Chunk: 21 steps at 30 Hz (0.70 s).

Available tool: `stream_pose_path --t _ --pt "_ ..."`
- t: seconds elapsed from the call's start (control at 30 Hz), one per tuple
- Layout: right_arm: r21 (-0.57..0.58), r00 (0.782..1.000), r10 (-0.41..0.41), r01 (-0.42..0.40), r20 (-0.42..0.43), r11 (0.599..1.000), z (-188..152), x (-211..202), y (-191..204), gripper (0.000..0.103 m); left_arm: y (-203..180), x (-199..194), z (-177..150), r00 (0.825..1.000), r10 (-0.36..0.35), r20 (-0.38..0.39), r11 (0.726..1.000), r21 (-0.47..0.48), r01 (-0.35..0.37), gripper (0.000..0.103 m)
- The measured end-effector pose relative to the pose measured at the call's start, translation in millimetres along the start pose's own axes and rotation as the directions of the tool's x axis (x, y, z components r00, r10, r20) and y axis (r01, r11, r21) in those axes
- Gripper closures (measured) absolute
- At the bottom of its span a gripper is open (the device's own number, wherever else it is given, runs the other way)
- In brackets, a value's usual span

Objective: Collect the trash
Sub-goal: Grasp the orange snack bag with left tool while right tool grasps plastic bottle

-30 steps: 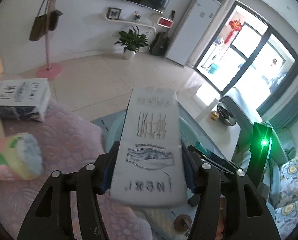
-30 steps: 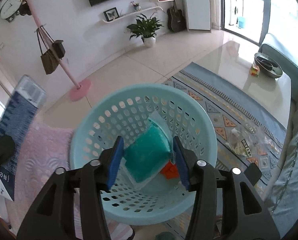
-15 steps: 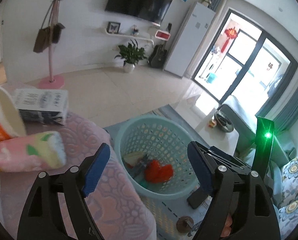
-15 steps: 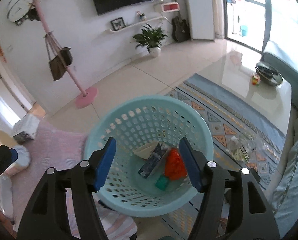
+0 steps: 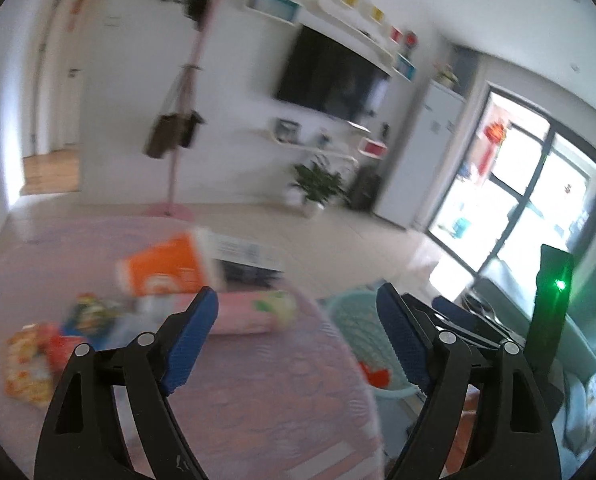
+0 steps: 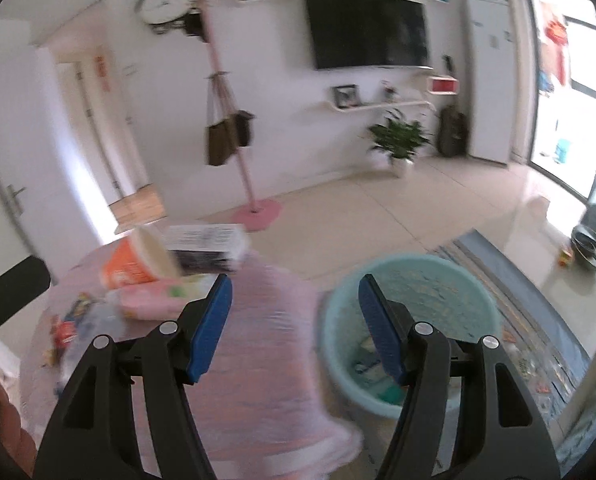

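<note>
The light blue basket [image 6: 410,320] stands on the floor just beside the counter [image 6: 258,360], which is draped in a pink patterned cloth. Inside the basket lie a red wrapper [image 5: 374,374] and some pale and green packets [image 6: 378,372]; the blur hides what they are.

The left hand-held gripper [image 5: 294,340] has its blue pads spread wide with nothing between them; its jaws have just been opening. It tilts downward over the counter's edge, with the basket below and to the right of its right finger. The right hand-held gripper [image 6: 294,324] is likewise apart and empty, its jaws having also just been opening. It tilts down too, with its left finger over the cloth and its right finger over the basket's mouth.

Away from the basket, farther along the counter, more trash remains: an orange paper cup [image 5: 166,266] lying on its side, a white and dark carton [image 6: 206,248] touching it from behind, a pink tissue pack [image 5: 254,312] just in front of the cup, and a heap of colourful snack wrappers [image 5: 38,352] at the counter's far left side. All of these lie beyond the fingertips of both grippers, untouched. A bit of the person's hand [image 6: 6,432] shows at the lower left of the right wrist view.
</note>
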State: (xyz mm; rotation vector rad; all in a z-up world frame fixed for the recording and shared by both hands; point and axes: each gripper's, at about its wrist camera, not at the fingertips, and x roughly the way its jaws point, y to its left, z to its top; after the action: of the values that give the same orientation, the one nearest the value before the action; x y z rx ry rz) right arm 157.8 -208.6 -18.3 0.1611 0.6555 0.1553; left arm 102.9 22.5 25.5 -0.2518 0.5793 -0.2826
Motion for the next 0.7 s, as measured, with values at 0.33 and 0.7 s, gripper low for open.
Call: stream_pose_path --t 0.33,0.7 --pt "-0.077 0.982 0.144 -0.154 -0.119 0.985 -30.9 26.9 114.9 0.041 132.1 -59.0 -30.5 0.959 0.279 -0.057 0.95 -0.129 -0.284 0.023" --pt "-0.002 0.929 0.207 -0.218 -0.306 0.976 -60.8 89.1 185.3 0.032 199.8 -56.1 -76.9 0.931 0.304 -0.2 0.938 -0.107 -0.329 0.023"
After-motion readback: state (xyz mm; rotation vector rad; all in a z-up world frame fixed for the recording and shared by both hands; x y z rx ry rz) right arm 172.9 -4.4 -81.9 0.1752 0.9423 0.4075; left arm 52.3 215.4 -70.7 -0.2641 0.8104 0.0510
